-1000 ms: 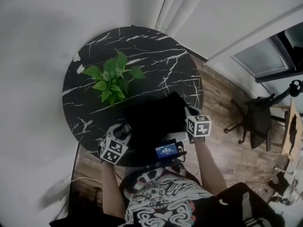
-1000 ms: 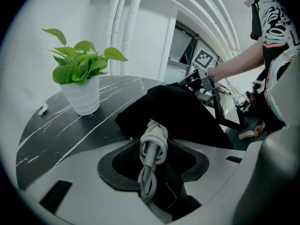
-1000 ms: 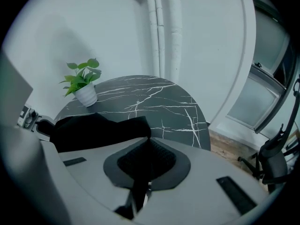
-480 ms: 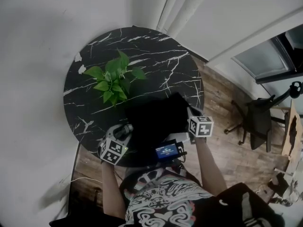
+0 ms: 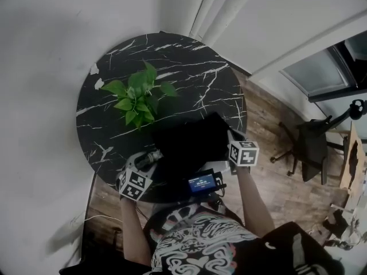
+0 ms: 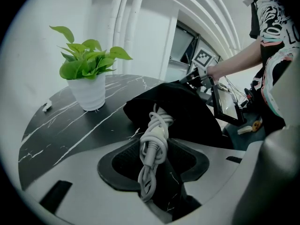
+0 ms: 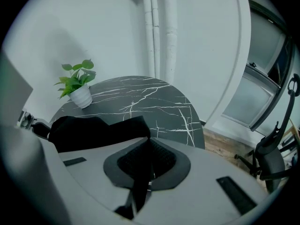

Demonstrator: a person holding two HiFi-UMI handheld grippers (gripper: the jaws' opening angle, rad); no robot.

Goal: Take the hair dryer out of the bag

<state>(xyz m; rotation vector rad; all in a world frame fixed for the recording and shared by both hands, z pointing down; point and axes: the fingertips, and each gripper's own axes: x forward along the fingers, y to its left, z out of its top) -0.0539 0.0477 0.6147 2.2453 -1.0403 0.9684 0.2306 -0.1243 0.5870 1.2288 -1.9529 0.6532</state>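
The black bag [image 5: 186, 145] lies at the near edge of the round black marble table [image 5: 189, 62]. My left gripper [image 5: 150, 160] is at the bag's left end. In the left gripper view a coiled white cord [image 6: 154, 139] of the hair dryer sticks out of the bag [image 6: 187, 107] and sits between the jaws of the left gripper [image 6: 152, 156], which grip it together with a fold of black fabric. The dryer's body is hidden. My right gripper [image 5: 229, 136] holds the bag's right end. In its own view the right gripper [image 7: 143, 172] is shut on a strip of the bag [image 7: 89, 128].
A potted green plant [image 5: 136, 96] stands left of centre on the table, just behind the bag. A small device with a lit blue screen [image 5: 202, 183] hangs at the person's chest. An office chair [image 5: 312, 145] stands on the wood floor to the right.
My left gripper has drawn slightly back toward the table's near left edge with the cord in it. The right gripper and the bag have stayed put.
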